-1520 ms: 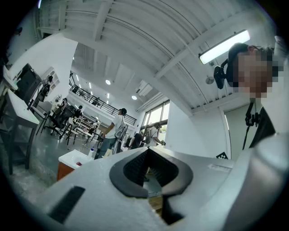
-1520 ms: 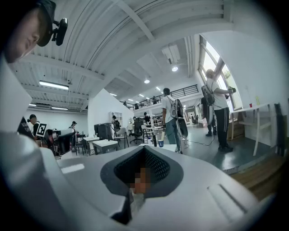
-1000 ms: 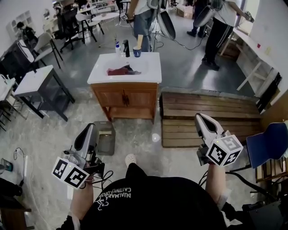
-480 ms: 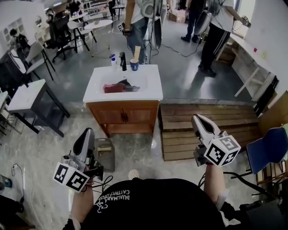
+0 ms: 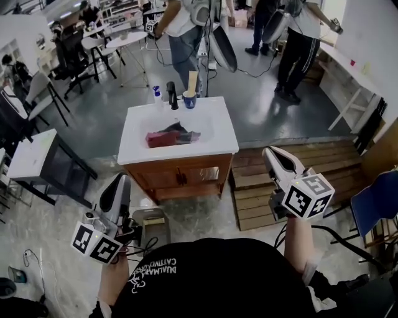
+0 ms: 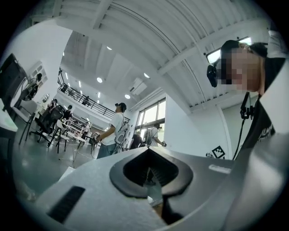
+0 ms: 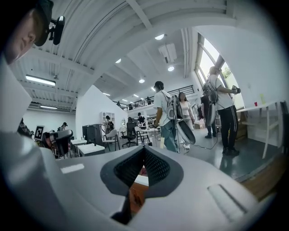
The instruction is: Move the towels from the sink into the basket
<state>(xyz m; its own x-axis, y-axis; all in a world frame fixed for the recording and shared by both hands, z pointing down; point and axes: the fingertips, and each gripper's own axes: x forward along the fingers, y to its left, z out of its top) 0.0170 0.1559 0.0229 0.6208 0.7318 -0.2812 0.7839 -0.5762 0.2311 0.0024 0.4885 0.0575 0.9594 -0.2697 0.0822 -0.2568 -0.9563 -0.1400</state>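
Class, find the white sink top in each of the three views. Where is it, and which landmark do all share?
Head view: the sink top sits just above the middle.
Left gripper view: the sink top is probably the pale sliver low at centre, between the jaws.
Right gripper view: the sink top is the white strip low at centre, between the jaws.
Shared landmark: the person in a white shirt behind it.
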